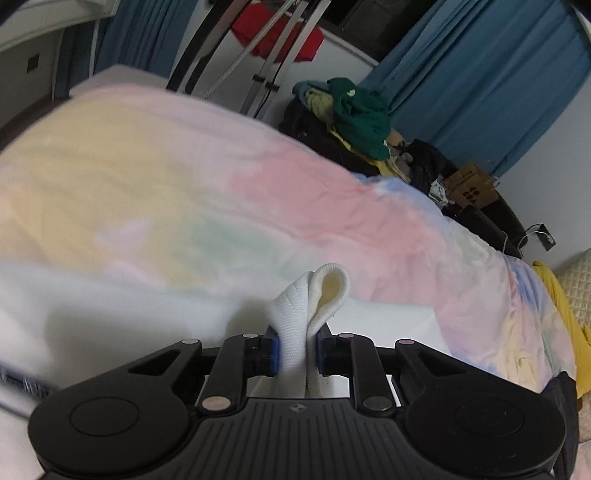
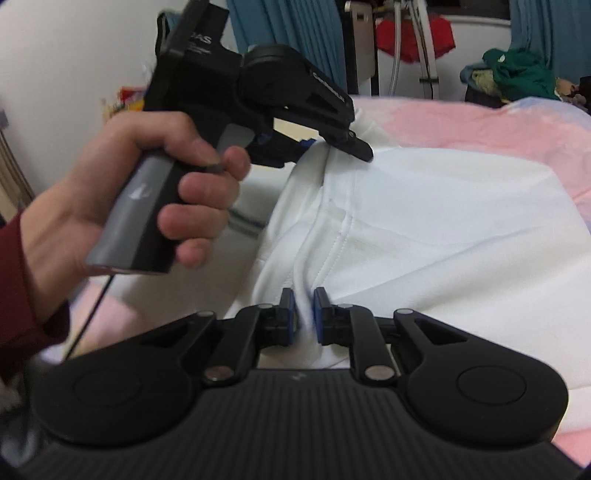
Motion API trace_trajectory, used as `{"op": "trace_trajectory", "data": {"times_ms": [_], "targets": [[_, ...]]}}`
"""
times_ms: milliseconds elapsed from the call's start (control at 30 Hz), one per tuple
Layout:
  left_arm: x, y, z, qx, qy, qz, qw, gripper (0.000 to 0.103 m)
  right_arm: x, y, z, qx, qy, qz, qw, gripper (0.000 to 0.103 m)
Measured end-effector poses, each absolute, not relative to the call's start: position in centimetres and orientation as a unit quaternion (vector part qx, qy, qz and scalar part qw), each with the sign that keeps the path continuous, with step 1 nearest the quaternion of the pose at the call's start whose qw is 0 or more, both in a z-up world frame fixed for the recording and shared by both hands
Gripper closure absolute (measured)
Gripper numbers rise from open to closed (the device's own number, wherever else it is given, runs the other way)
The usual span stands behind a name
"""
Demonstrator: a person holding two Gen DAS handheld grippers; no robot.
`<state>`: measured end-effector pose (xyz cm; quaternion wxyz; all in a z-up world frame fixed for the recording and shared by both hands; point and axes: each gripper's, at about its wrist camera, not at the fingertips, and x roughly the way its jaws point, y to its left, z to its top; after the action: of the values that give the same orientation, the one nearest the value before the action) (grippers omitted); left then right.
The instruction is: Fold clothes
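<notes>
A white garment (image 2: 424, 229) lies spread on the pastel bedspread (image 2: 461, 118). My left gripper (image 1: 297, 350) is shut on a ribbed white edge of the garment (image 1: 314, 295), which folds up between the blue pads. The left gripper also shows in the right wrist view (image 2: 332, 144), held in a hand at the garment's far left edge. My right gripper (image 2: 303, 314) is shut on a bunched white fold of the garment's near edge (image 2: 303, 266).
A pile of dark, green and yellow clothes (image 1: 354, 122) lies beyond the bed's far side. Blue curtains (image 1: 480, 74) hang behind. A metal stand with a red cloth (image 1: 273, 33) stands at the back. Yellow fabric (image 1: 557, 299) lies at the right.
</notes>
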<state>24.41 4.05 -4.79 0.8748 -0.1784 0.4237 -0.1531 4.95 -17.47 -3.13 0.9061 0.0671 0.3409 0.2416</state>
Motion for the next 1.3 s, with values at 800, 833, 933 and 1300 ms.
{"op": "trace_trajectory", "data": {"times_ms": [800,833,933,1300], "targets": [[13.9,11.3,-1.5,-0.159,0.394,-0.036,0.905,0.014,3.8,-20.4,-2.6,0.135,0.336,0.211,0.908,0.050],[12.6,12.2,-1.1,-0.160,0.392,-0.021,0.906,0.013,3.5,-20.7,-2.5,0.138,0.331,0.208,0.910,0.041],[9.1,14.7,-0.1,-0.173,0.387,0.014,0.906,0.009,3.4,-21.6,-2.2,0.139,0.324,0.195,0.915,0.035],[4.3,22.2,-1.6,-0.257,0.418,0.110,0.864,0.000,3.5,-23.3,-2.7,0.131,0.331,0.138,0.924,0.035]]}}
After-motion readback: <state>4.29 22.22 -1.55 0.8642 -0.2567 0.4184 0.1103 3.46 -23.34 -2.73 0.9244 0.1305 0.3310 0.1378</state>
